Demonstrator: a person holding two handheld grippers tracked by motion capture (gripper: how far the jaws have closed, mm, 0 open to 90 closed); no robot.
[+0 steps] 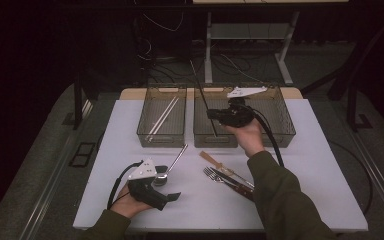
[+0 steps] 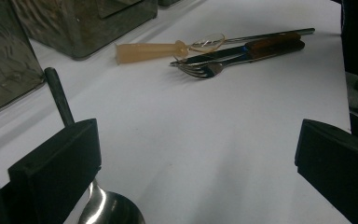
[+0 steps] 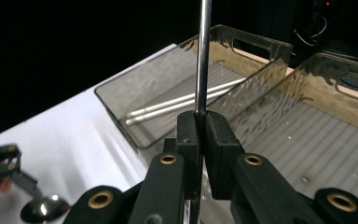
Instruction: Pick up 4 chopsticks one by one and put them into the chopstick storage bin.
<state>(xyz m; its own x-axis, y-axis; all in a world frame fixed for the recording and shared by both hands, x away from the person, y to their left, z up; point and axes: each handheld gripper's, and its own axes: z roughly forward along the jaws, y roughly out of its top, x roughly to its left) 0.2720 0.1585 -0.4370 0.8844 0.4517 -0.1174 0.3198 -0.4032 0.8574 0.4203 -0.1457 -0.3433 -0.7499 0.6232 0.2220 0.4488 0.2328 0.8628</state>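
Right claw (image 3: 200, 123) shut tight on a long thin dark metal rod (image 3: 204, 56), gripped low on its length and held nearly upright, tip toward 12 o'clock. Poised above the near left corner of the right-hand smoky clear plastic bin (image 1: 285, 127), probably so as to clear the walls before lowering the rod in. Alongside at 9 o'clock, a matching left-hand smoky plastic bin (image 1: 162, 140) with two pale slim sticks (image 3: 182, 103) lying flat inside, a hint that like goes with like.

Left claw (image 2: 196, 154) spread wide with nothing between its jaws, low over the table at 7 o'clock, just beside a shiny steel spoon (image 2: 107, 210) and seemingly set to take it.

Toward 5 o'clock, a steel fork (image 2: 205, 69), a wooden-handled knife (image 2: 261, 46) and a tan-handled utensil (image 1: 211, 159), bunched together and touching, waiting loose.

Beneath everything, a plain white tabletop (image 1: 305, 175). Beyond, at 12 o'clock, a dark room with grey floor, trailing cables and pale desk legs.
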